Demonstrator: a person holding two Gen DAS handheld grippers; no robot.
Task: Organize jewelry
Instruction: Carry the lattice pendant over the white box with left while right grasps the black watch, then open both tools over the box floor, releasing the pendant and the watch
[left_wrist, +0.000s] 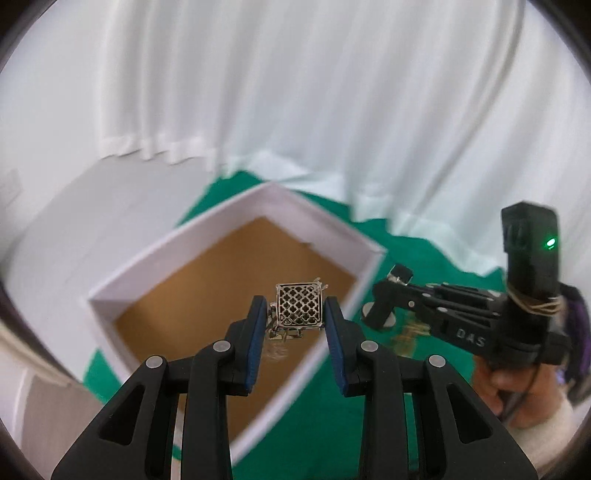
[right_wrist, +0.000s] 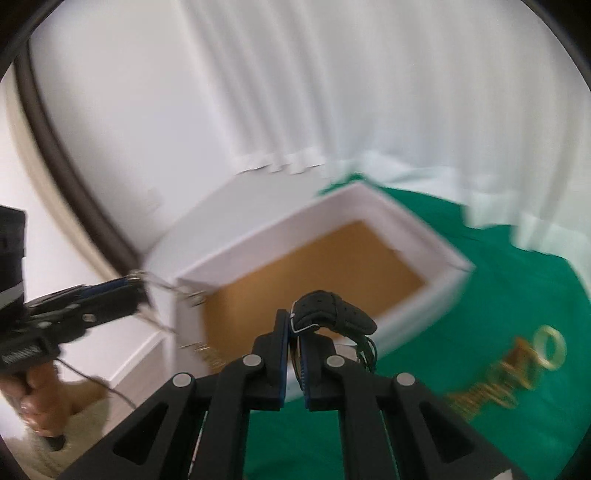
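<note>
The white box (left_wrist: 236, 254) stands open at the top on the green cloth (left_wrist: 332, 424), its brown floor bare, so entry from above is unobstructed; its four upright walls bar any sideways approach. Right of it on the cloth lies a gold chain (right_wrist: 517, 373) (blurred), leaving bare cloth nearer the camera. White curtains (left_wrist: 295, 92) close off the far side just behind the box.

Box (left_wrist: 236, 221) on cloth (left_wrist: 332, 424) (curtain (left_wrist: 295, 92) behind), chain (right_wrist: 517, 373) to its right
</note>
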